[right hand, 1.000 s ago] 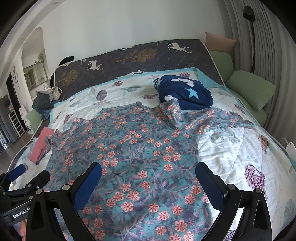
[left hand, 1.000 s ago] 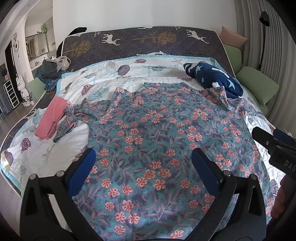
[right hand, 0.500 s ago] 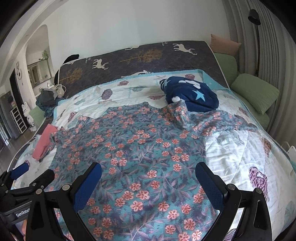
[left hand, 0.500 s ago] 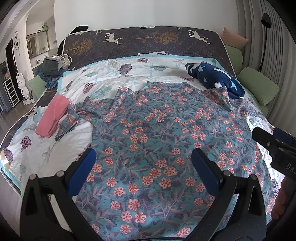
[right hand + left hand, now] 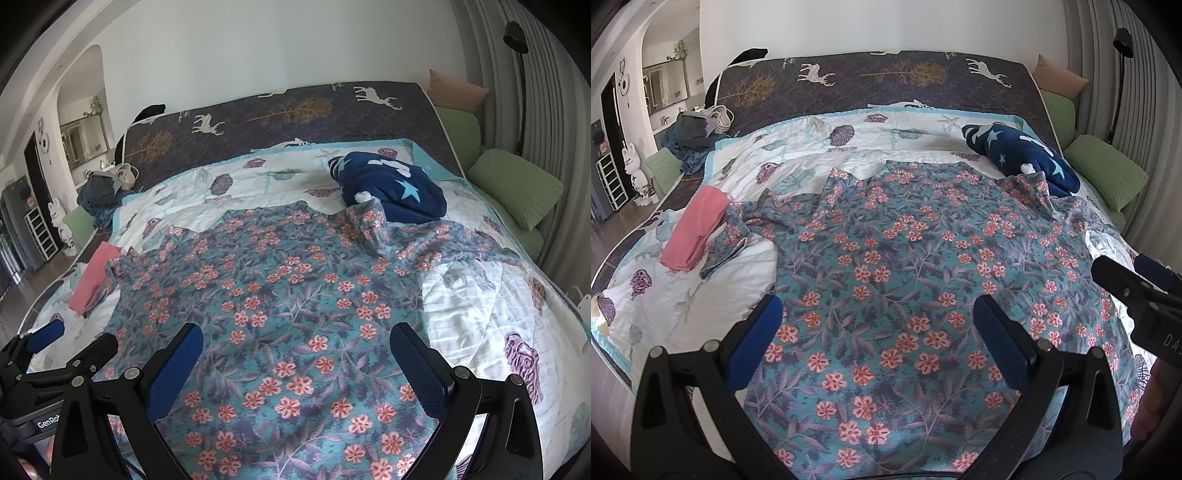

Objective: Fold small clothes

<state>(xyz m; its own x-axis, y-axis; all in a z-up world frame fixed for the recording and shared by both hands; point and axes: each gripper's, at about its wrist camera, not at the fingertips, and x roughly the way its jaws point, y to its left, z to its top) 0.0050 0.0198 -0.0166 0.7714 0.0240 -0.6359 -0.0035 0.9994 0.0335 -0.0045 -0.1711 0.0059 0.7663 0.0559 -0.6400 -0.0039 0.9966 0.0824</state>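
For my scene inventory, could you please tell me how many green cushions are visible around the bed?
3: one green cushion right of the bed, another by the far-right corner, and a third on the left; others may be hidden.

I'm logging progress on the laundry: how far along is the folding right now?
Done: the pink garment lies folded near the bed's left edge. In hand: nothing; the left hand-held gripper and right hand-held gripper hover open over the spread floral garment. Left: folding it, plus the crumpled navy star garment.
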